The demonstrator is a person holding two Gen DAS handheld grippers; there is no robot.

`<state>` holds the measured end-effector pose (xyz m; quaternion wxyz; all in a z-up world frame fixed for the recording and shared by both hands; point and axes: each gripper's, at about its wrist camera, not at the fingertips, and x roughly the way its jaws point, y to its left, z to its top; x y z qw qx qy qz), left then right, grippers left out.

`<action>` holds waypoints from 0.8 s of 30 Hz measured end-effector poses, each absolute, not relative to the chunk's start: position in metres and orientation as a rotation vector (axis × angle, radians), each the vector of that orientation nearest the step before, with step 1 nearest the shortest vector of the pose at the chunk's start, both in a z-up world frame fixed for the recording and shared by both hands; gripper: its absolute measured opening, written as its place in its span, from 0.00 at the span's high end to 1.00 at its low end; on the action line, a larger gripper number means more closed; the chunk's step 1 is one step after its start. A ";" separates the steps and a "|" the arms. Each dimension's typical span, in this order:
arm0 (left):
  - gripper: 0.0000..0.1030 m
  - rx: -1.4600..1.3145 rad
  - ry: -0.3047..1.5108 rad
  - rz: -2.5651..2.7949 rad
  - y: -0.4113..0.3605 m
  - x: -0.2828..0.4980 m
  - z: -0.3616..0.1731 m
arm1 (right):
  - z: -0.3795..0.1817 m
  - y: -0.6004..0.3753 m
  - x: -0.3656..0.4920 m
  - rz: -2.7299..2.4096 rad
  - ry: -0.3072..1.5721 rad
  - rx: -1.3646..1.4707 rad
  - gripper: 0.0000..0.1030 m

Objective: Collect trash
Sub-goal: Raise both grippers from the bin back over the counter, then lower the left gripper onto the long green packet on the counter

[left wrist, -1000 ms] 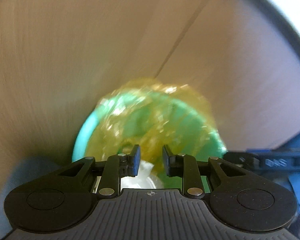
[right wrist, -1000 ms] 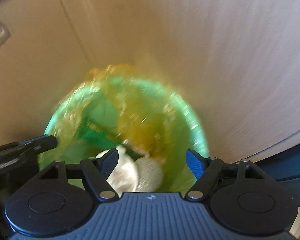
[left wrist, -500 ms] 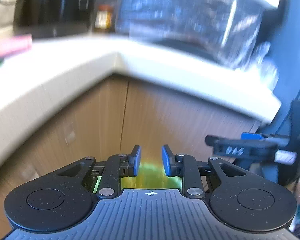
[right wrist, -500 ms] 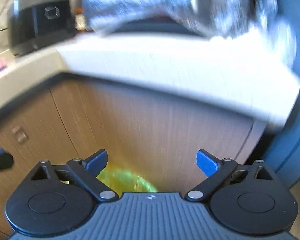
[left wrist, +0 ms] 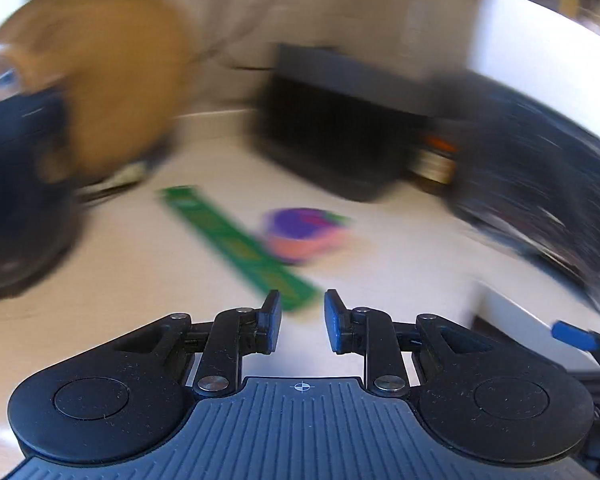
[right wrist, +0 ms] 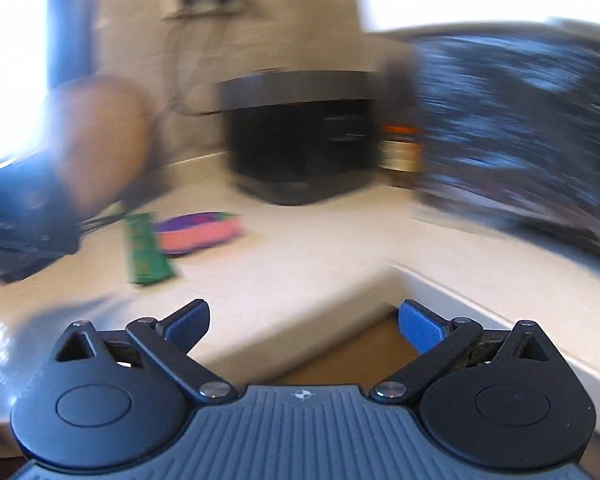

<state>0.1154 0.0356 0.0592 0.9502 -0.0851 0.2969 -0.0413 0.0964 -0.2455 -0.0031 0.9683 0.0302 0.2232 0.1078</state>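
Both grippers empty, left gripper (left wrist: 298, 318) narrowly apart, right gripper (right wrist: 304, 326) opening wide; flat green wrapper (left wrist: 236, 242) and crumpled pink-purple packet (left wrist: 302, 236) remain uncollected on the pale countertop (left wrist: 140, 280).

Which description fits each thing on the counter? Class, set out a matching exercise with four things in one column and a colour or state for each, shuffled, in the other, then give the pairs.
Things:
1. flat strip wrapper
2. crumpled packet
3. box appliance
4. right gripper

Descriptions:
A. black, at the back of the counter
B. empty, jaws opening wide
C. green, long and flat
D. pink and purple

Pairs: 1-C, 2-D, 3-A, 4-B
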 end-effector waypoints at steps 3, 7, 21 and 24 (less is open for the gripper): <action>0.74 -0.245 0.624 -0.023 0.078 0.123 0.055 | 0.003 -0.194 0.131 0.333 0.476 0.003 0.02; 0.74 -0.300 0.646 -0.007 0.110 0.131 0.051 | 0.009 -0.129 0.185 0.447 0.549 -0.002 0.09; 0.74 -0.293 0.659 -0.054 0.109 0.180 0.045 | -0.006 -0.090 0.199 0.751 0.699 0.019 0.58; 0.74 -0.206 0.639 -0.073 0.085 0.197 0.045 | 0.002 -0.108 0.180 0.683 0.615 -0.023 0.45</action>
